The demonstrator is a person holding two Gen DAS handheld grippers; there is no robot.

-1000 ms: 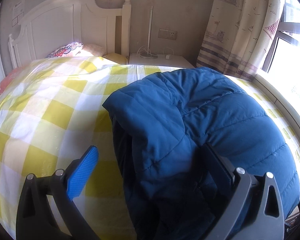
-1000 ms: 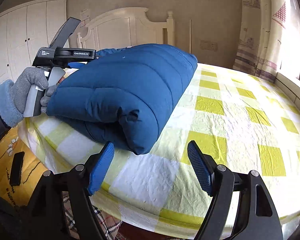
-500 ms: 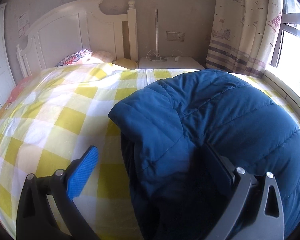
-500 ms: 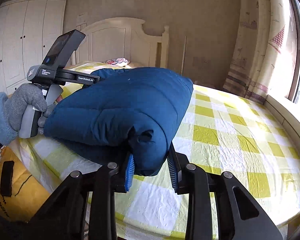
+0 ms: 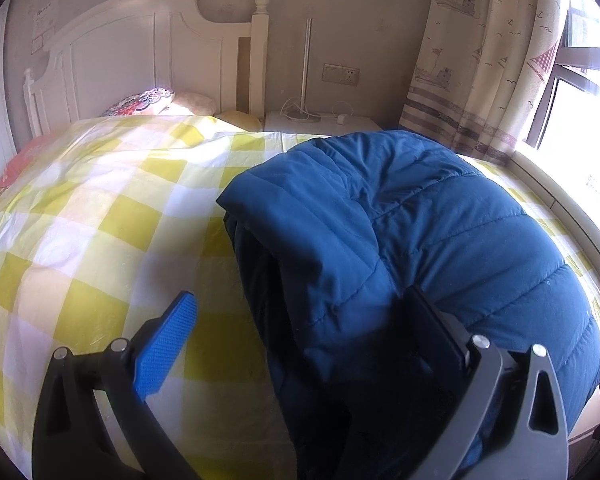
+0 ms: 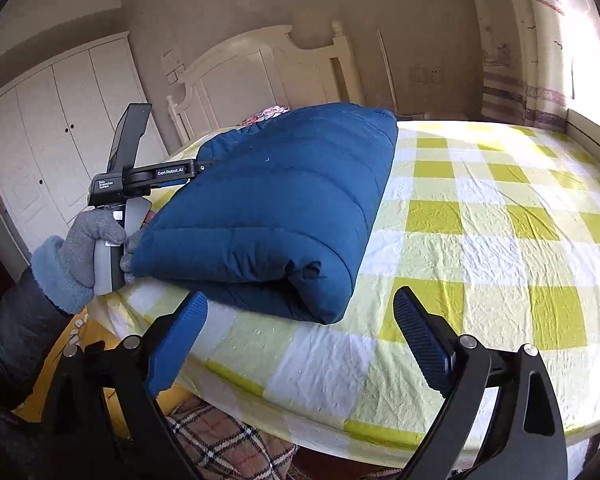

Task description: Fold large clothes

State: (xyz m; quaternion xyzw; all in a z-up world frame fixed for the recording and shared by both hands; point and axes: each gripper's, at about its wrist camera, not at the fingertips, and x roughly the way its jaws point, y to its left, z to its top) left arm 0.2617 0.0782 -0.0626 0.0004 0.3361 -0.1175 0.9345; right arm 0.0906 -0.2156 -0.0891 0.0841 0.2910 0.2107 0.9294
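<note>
Coat: folded puffy blue padded coat on the yellow-and-white checked bed
Left hand-held gripper: fingers apart, one pressed into coat
Right hand-held gripper: fingers apart, just before coat

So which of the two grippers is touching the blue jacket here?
The left gripper: its open fingers straddle the jacket's edge, one finger pressed into the padding. The right gripper is open, clear of it.

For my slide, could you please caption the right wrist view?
Open right gripper facing folded blue quilted jacket on yellow checked bedsheet.
</note>
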